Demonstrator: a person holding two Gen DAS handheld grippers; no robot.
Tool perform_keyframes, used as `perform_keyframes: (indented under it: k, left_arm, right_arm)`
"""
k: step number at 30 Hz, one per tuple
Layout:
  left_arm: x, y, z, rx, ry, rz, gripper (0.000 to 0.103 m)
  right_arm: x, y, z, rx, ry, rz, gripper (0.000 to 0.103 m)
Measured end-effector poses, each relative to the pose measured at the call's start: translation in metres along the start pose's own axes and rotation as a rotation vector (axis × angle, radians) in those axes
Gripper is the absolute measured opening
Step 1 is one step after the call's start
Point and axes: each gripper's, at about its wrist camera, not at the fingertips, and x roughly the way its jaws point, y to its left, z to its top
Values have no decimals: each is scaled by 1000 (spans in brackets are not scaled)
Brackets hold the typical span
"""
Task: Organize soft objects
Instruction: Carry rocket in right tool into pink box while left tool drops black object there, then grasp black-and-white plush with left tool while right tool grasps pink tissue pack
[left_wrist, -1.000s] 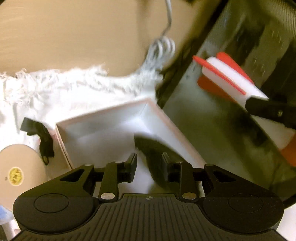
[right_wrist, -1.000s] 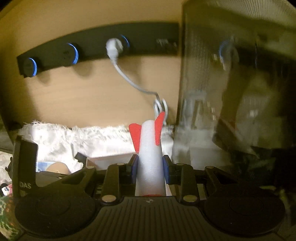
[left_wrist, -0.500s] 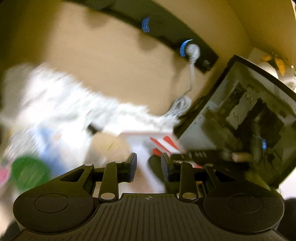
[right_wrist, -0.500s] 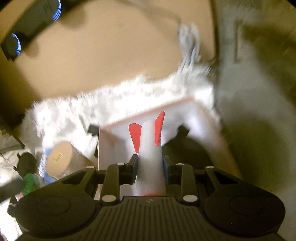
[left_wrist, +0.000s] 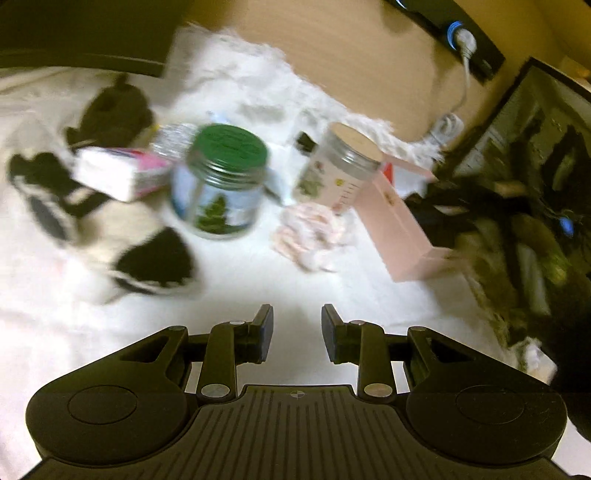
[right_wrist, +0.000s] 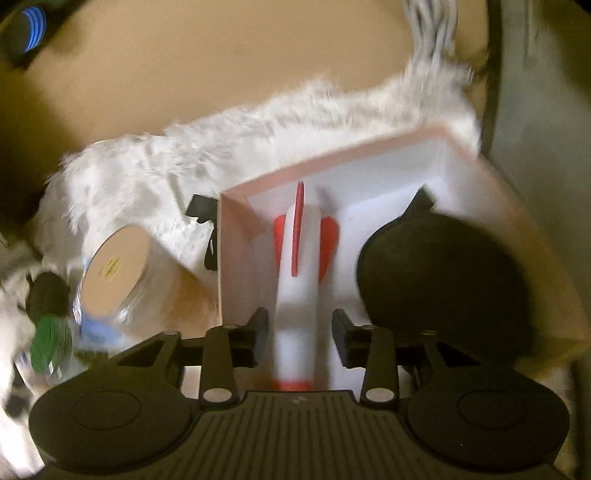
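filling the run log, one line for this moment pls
right claw: open, foam rocket between jaws, over pink box | left claw: open, empty

blurred jar (left_wrist: 218, 181), rocket's (right_wrist: 301, 288) nose hidden

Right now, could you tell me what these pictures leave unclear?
- Left wrist: box interior hidden by its near wall; left claw is open.
- Left wrist: plush smeared by motion blur.
- Right wrist: rocket base hidden behind the right claw; contact with its fingers unclear.
- Right wrist: dark object in box unidentifiable.
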Motion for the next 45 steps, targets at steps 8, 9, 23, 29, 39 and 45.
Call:
perform_keyframes:
  k: [8, 9, 23, 29, 39, 45]
  left_arm:
    - [-7, 48, 13, -119, -51, 163, 33]
    - [-9, 54, 14, -128, -58, 181, 40]
    - [-50, 101, 9, -175, -88, 156, 53]
    - [-74, 126, 11, -375, -201, -48, 53]
    - [-35, 151, 38, -487, -181, 81, 53]
    - [-2, 134, 51, -404, -84, 185, 81]
  right_arm:
    - [-76, 23, -78, -279, -123, -60, 63]
    - [-75, 23, -86, -257, -91, -27, 63]
    - [-14, 67, -86, -286, -5, 37, 63]
    - [-18, 95, -101, -379, 0, 54, 63]
    - [-17, 99, -138, -389, 0, 20, 76]
    - [-17, 101, -143, -394, -8, 17, 82]
